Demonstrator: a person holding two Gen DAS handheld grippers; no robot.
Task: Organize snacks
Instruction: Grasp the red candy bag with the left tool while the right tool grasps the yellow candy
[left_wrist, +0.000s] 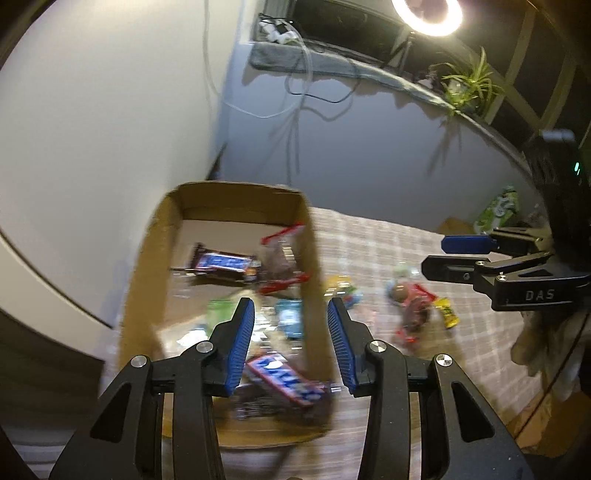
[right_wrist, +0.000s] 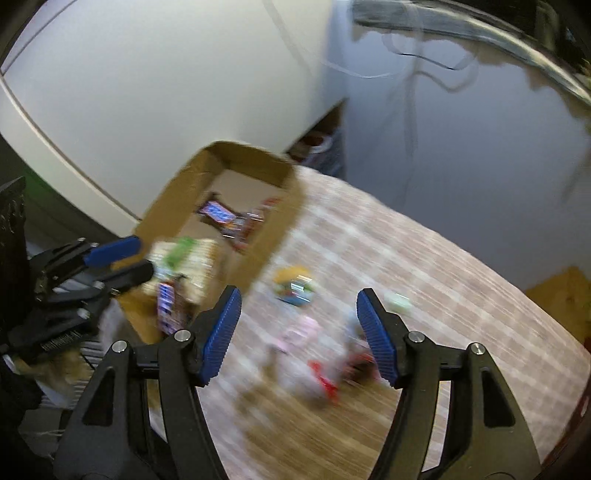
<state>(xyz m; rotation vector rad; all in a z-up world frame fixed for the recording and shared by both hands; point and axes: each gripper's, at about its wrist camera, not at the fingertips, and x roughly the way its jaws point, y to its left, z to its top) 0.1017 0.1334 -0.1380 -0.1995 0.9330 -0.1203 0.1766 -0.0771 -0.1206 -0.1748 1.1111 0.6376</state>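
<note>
An open cardboard box (left_wrist: 310, 258) stands on the checked tablecloth (left_wrist: 369, 240) and holds several snacks, among them two blue-and-brown chocolate bars (left_wrist: 225, 264) (left_wrist: 284, 380). My left gripper (left_wrist: 291, 321) is open and empty, above the box's right wall. Loose snacks (left_wrist: 413, 306) lie on the cloth to the right of the box. My right gripper (right_wrist: 297, 332) is open and empty, above blurred loose snacks (right_wrist: 321, 373) (right_wrist: 295, 288). The box (right_wrist: 173, 199) and the left gripper (right_wrist: 125, 258) show at left in the right wrist view; the right gripper (left_wrist: 454, 254) shows at right in the left wrist view.
White walls stand behind the table. Cables (left_wrist: 295, 92) hang from a grey shelf (left_wrist: 295, 55). A ring light (left_wrist: 426, 14) and a plant (left_wrist: 469, 81) are at the upper right. A green packet (left_wrist: 498, 210) lies at the table's far right edge.
</note>
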